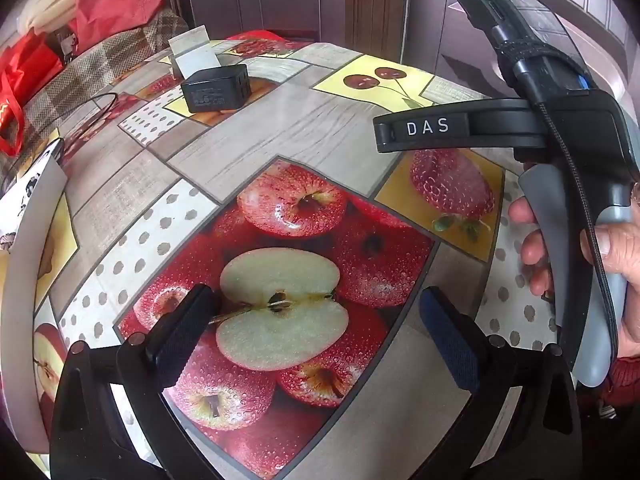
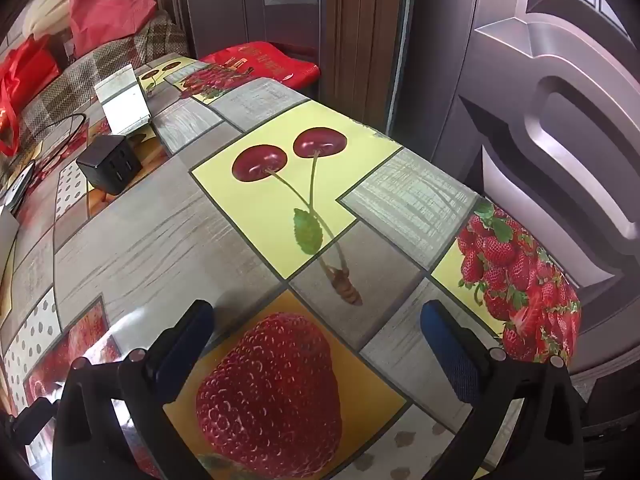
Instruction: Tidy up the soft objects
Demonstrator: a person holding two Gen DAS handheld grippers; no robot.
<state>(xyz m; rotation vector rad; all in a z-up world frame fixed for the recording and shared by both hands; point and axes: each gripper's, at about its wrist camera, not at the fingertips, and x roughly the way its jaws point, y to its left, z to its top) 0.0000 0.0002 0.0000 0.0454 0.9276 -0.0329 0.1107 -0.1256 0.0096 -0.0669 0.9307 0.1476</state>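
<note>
My left gripper is open and empty above the table's fruit-print oilcloth, over a printed apple picture. My right gripper is open and empty above a printed strawberry. In the left wrist view the right gripper's body, marked DAS, shows at the right, held by a hand. Soft things lie on a checked couch beyond the table: a pink-red cloth, a red bag and a red cushion. Neither gripper touches them.
A black charger block and a white folded card sit at the table's far left, with a black cable. A white rim borders the left. Dark panelled doors stand behind and right.
</note>
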